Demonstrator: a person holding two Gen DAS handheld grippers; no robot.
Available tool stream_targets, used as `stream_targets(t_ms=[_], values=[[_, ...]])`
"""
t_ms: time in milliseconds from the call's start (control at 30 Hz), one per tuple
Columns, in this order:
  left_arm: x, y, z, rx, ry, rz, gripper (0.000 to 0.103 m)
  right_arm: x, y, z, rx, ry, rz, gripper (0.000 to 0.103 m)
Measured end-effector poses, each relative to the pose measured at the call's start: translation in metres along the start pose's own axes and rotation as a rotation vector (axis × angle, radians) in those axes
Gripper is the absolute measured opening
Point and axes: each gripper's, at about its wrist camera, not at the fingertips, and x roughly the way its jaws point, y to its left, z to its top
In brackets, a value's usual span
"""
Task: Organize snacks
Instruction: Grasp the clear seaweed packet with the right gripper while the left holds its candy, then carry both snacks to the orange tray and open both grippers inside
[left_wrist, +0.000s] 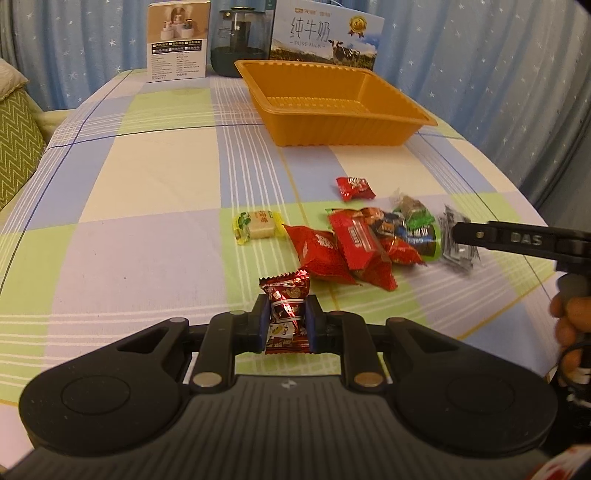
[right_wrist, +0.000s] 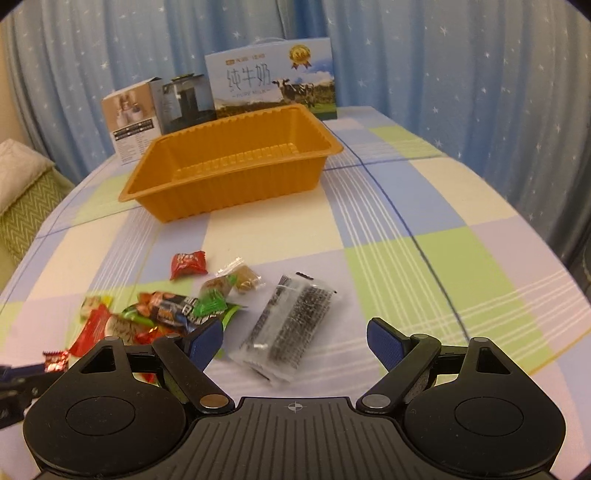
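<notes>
Item in hand: one dark red foil candy (left_wrist: 287, 314), pinched between the blue pads of my left gripper (left_wrist: 286, 324) and held just above the checked tablecloth (left_wrist: 147, 177), near the front of the snack pile (left_wrist: 365, 240). Risk, as I judge it: the wrapper is slick and crinkly and the grip sits on its lower half, so it could slide out on the way to the orange tray (left_wrist: 332, 107), which stands well apart and looks empty. My right gripper (right_wrist: 294, 345) has its jaws spread wide, gripping nothing, over the clear packet with black print (right_wrist: 291, 325); that packet lies flat and may be hard to get under, and the left pad sits close to the green wrappers (right_wrist: 210, 306), so closing could snag a neighbour. Also present: yellow-green sweet (left_wrist: 256, 227), small red candy (left_wrist: 354, 188), milk carton box (left_wrist: 325, 37), dark jar (left_wrist: 238, 40), white box (left_wrist: 177, 40). Path to tray unobstructed.
</notes>
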Motion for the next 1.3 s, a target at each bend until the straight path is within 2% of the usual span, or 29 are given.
stream_targets(t_ms=[33, 100, 300, 367, 700, 900, 1100, 1300], values=[[0.0, 0.0, 0.0, -0.003, -0.003, 0.001, 0.018, 0.003, 0.001, 0.001, -0.002, -0.004, -0.003, 0.073], [0.001, 0.0, 0.001, -0.008, -0.004, 0.0, 0.018, 0.014, 0.005, 0.002, -0.028, 0.011, -0.022, 0.061], [0.002, 0.001, 0.003, -0.013, -0.011, -0.001, 0.018, 0.026, 0.011, -0.006, -0.095, 0.041, -0.064, 0.052], [0.001, 0.001, 0.003, -0.009, -0.016, 0.012, 0.018, 0.025, 0.014, -0.008, -0.13, 0.037, -0.067, 0.04], [-0.015, 0.005, 0.008, -0.035, -0.05, 0.052, 0.018, 0.001, 0.01, -0.005, -0.116, -0.006, -0.06, 0.038], [-0.025, -0.003, 0.016, -0.036, -0.079, 0.046, 0.018, -0.018, 0.017, 0.005, -0.11, -0.035, -0.006, 0.038], [-0.026, -0.013, 0.043, -0.036, -0.12, 0.018, 0.018, -0.027, 0.03, 0.03, -0.113, -0.063, 0.072, 0.038], [-0.011, -0.018, 0.091, -0.035, -0.173, -0.015, 0.018, -0.019, 0.037, 0.072, -0.12, -0.104, 0.123, 0.038]])
